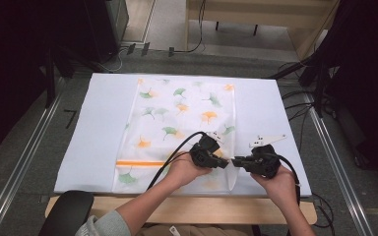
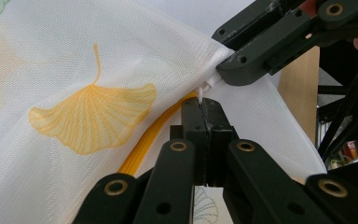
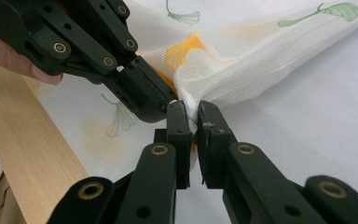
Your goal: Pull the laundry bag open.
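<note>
A white mesh bag (image 1: 182, 113) printed with green and orange ginkgo leaves lies flat on the white cover. Its orange zipper (image 1: 138, 162) runs along the near end. My left gripper (image 1: 225, 164) is shut on the small white zipper pull (image 2: 204, 92) at the bag's near right corner, and the orange zipper (image 2: 144, 140) curves away beneath its jaws. My right gripper (image 1: 234, 161) faces it from the right, shut on the bunched mesh bag (image 3: 223, 70) at that same corner. In the right gripper view the fabric (image 3: 193, 116) is pinched between the jaws, right beside the left gripper (image 3: 170, 103). The corner is lifted slightly.
A white cover (image 1: 98, 128) tops the wooden table (image 1: 202, 209), whose bare front edge runs close under both hands. A black chair back (image 1: 66, 211) sits at the near left. Cables (image 1: 305, 105) and dark stands crowd the floor on the right.
</note>
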